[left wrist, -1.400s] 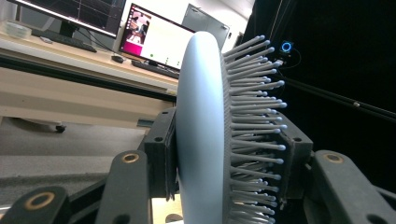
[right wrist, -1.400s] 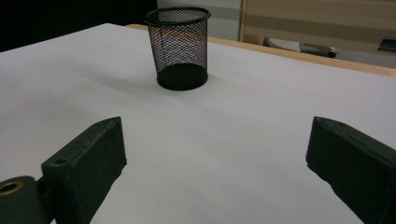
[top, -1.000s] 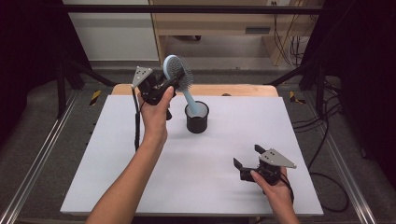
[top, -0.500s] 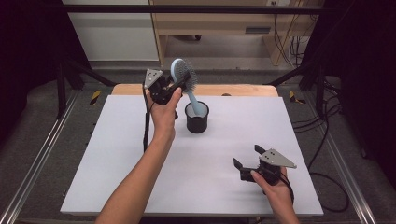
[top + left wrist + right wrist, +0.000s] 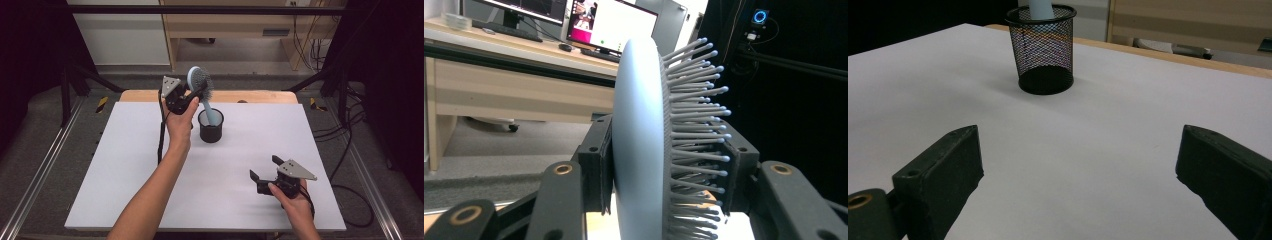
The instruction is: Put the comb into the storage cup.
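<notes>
The left gripper is clamped across the head of the brush, one jaw on its smooth back and the other among the bristles, with the handle slanting down into the cup standing toward the far side of the tabletop. The brush's long axis runs nearly upright, tipped slightly left at the top, so any coming move likely goes along that line. The right gripper, jaws spread and empty, rests well apart near the front edge.

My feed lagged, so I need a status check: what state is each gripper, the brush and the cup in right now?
Left gripper: shut on the brush head, raised over the cup.
Right gripper: open, holding nothing, low over the table.
Brush: upright, handle down in the cup.
Cup: upright on the table.
</notes>
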Demonstrator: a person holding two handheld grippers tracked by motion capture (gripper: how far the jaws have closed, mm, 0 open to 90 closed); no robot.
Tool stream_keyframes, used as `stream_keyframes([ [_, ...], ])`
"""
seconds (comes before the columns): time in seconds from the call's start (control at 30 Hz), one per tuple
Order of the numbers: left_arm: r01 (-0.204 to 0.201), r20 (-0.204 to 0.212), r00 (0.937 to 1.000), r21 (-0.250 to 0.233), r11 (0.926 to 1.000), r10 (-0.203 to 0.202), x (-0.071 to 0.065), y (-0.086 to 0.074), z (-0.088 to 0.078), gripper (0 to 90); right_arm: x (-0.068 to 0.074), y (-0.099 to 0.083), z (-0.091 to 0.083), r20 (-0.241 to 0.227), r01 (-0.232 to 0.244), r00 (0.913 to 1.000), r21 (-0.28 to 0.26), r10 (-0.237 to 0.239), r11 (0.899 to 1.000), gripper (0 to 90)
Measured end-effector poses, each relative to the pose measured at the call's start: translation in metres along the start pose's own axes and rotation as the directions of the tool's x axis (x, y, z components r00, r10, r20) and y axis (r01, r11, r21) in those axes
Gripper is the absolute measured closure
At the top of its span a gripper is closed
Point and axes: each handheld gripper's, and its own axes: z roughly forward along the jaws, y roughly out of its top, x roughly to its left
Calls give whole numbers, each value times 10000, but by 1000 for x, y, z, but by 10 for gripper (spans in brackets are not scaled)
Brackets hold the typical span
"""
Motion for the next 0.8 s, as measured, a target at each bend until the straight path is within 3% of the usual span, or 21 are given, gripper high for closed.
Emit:
stream_keyframes([
  [0.8,-141,15,9999,415,9990,141,0,-20,9,502,1,-1,1,-18,-4,10000,68,4,10000,50],
])
